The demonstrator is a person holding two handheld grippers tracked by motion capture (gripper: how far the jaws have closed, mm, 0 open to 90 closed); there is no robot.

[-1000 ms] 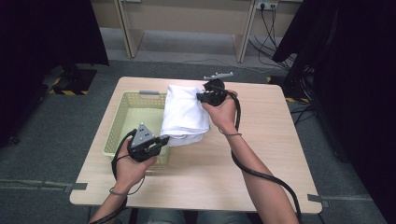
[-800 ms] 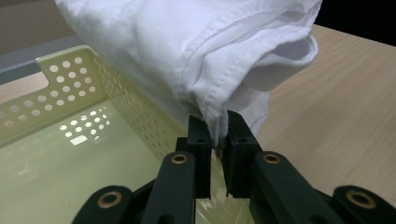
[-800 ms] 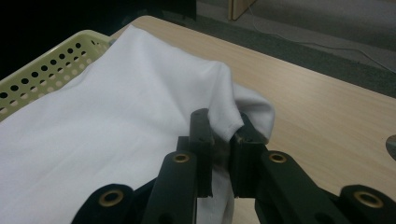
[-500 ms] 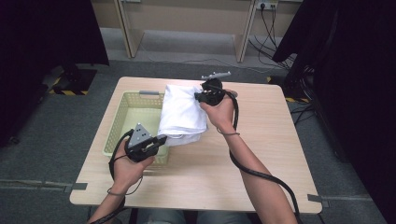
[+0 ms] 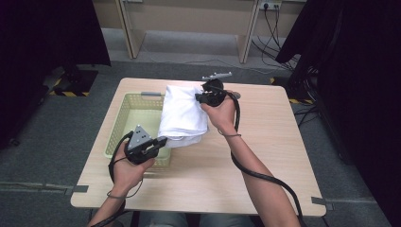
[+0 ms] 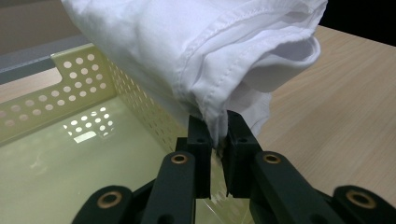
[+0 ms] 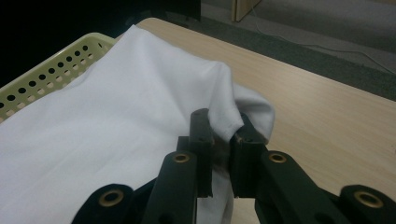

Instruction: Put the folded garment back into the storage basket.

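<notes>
Your left gripper [image 5: 161, 141] sits at the basket's [image 5: 124, 124] near right corner, jaws pinched tight on the near hem of the folded white garment [image 5: 183, 114]; in the left gripper view the jaws clamp only a thin bit of stitched edge [image 6: 215, 122]. The garment hangs between both grippers, straddling the basket's right rim, half over the yellow perforated basket, half over the table [image 5: 265, 142]. Your right gripper [image 5: 202, 98] near the table's far edge is clamped on the far corner fold [image 7: 224, 122]. Risks as I judge them: the left bite is shallow, so a tug could pull the hem free and drop that end. The inner layers look loose near the left jaws, so the fold may spill open. Lower unevenly and the cloth snags the rim or drapes outside the basket.
</notes>
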